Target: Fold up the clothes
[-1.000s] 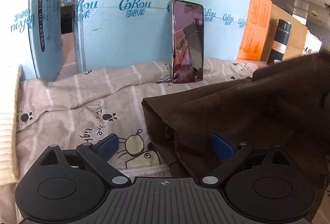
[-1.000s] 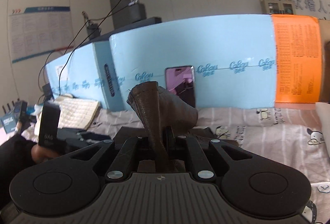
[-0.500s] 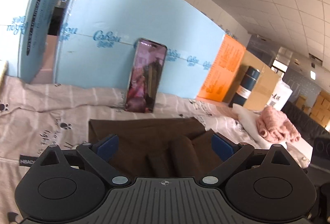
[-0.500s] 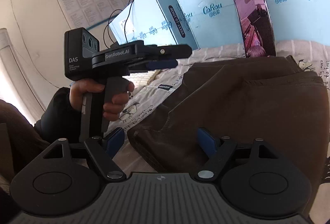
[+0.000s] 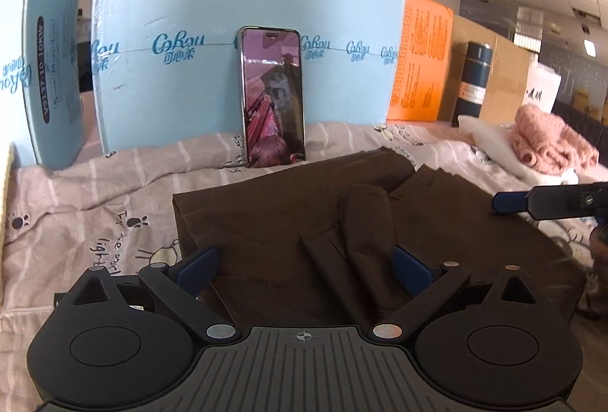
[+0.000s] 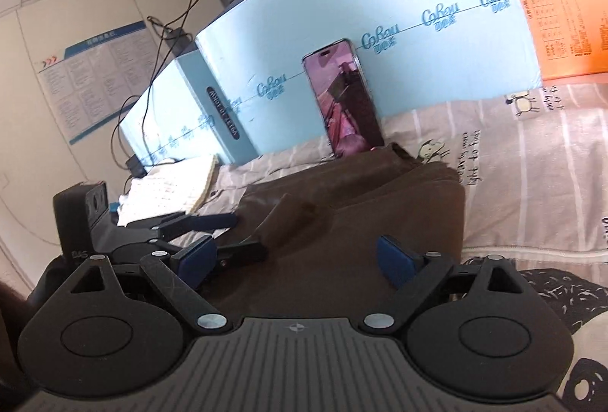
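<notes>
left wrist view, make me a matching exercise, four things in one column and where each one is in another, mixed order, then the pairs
Things:
1. phone
2. brown garment
3. pink knit
4. dark flask

Places:
A. bunched at the right edge of the bed, on white cloth
B. standing beside the orange panel, in front of a cardboard box
C. propped upright against the blue carton
D. spread flat on the striped sheet, in front of the phone

Pairs: 1-C, 2-D, 3-A, 4-B
</notes>
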Demonstrator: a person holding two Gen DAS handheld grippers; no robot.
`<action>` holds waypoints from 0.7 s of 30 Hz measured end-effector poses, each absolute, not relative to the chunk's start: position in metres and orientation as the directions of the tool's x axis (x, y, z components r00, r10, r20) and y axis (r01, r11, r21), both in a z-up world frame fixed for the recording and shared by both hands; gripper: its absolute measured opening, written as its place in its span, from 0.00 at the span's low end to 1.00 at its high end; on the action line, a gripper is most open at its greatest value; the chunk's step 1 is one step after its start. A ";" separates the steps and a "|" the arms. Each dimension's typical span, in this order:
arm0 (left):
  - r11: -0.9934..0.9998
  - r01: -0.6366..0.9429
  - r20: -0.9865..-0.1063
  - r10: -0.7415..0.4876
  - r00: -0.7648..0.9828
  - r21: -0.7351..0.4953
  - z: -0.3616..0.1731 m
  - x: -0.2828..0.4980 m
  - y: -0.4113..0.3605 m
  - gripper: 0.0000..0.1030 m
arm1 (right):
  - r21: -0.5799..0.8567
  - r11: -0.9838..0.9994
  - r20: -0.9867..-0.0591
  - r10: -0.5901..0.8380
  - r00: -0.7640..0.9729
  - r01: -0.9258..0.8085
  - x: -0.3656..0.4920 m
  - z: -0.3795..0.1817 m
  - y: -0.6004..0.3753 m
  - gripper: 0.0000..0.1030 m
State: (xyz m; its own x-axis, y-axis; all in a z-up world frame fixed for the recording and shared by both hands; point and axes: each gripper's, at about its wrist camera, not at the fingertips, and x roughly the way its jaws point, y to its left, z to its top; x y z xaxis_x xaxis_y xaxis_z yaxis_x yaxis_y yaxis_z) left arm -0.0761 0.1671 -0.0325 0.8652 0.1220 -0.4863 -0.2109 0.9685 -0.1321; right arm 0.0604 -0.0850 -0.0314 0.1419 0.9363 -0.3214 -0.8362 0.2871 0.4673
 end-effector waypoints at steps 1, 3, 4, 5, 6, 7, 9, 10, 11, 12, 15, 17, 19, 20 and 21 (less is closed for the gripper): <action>0.956 -0.224 -0.479 0.110 0.871 -0.188 -0.030 -0.079 0.174 0.97 | 0.470 0.321 -0.313 0.932 0.185 -0.822 0.063 -0.032 -0.087 0.88; 0.919 -0.280 -0.477 0.121 0.871 -0.277 -0.027 -0.085 0.190 0.97 | 0.483 0.400 -0.310 0.910 0.274 -0.779 0.071 -0.033 -0.094 0.90; 0.896 -0.301 -0.489 0.113 0.865 -0.325 -0.029 -0.088 0.198 0.97 | 0.494 0.438 -0.319 0.895 0.313 -0.751 0.075 -0.035 -0.098 0.94; 0.870 -0.322 -0.501 0.103 0.859 -0.373 -0.031 -0.092 0.206 0.97 | 0.507 0.470 -0.336 0.880 0.336 -0.722 0.080 -0.037 -0.102 0.94; 0.841 -0.343 -0.513 0.092 0.854 -0.420 -0.033 -0.095 0.214 0.97 | 0.521 0.484 -0.353 0.872 0.339 -0.703 0.085 -0.040 -0.104 0.94; 0.808 -0.363 -0.523 0.080 0.848 -0.464 -0.035 -0.098 0.222 0.97 | 0.535 0.493 -0.368 0.867 0.335 -0.687 0.089 -0.042 -0.105 0.94; 0.762 -0.351 -0.527 0.015 0.850 -0.544 -0.040 -0.100 0.232 0.97 | 0.562 0.475 -0.386 0.875 0.293 -0.677 0.093 -0.046 -0.104 0.94; 0.743 -0.341 -0.520 -0.011 0.854 -0.576 -0.042 -0.101 0.235 0.97 | 0.576 0.463 -0.394 0.879 0.268 -0.674 0.095 -0.047 -0.103 0.94; 0.724 -0.333 -0.516 -0.037 0.856 -0.604 -0.043 -0.101 0.238 0.98 | 0.592 0.449 -0.402 0.884 0.237 -0.669 0.097 -0.049 -0.101 0.94; 0.704 -0.325 -0.511 -0.062 0.858 -0.631 -0.044 -0.101 0.240 0.98 | 0.607 0.440 -0.410 0.887 0.214 -0.662 0.098 -0.051 -0.099 0.94; 0.693 -0.298 -0.510 -0.116 0.853 -0.656 -0.046 -0.099 0.238 1.00 | 0.642 0.422 -0.439 0.887 0.145 -0.640 0.101 -0.056 -0.094 0.95; 0.709 -0.293 -0.521 -0.121 0.845 -0.641 -0.046 -0.097 0.234 1.00 | 0.642 0.414 -0.446 0.886 0.125 -0.645 0.100 -0.056 -0.092 0.96; 0.725 -0.291 -0.526 -0.114 0.843 -0.624 -0.045 -0.096 0.229 1.00 | 0.641 0.406 -0.450 0.886 0.109 -0.651 0.098 -0.055 -0.090 0.97; 0.724 -0.292 -0.523 -0.110 0.845 -0.625 -0.046 -0.097 0.228 1.00 | 0.643 0.399 -0.451 0.887 0.099 -0.654 0.098 -0.055 -0.090 0.97; 0.713 -0.295 -0.514 -0.106 0.851 -0.636 -0.046 -0.097 0.227 1.00 | 0.648 0.385 -0.449 0.890 0.078 -0.657 0.097 -0.056 -0.088 0.97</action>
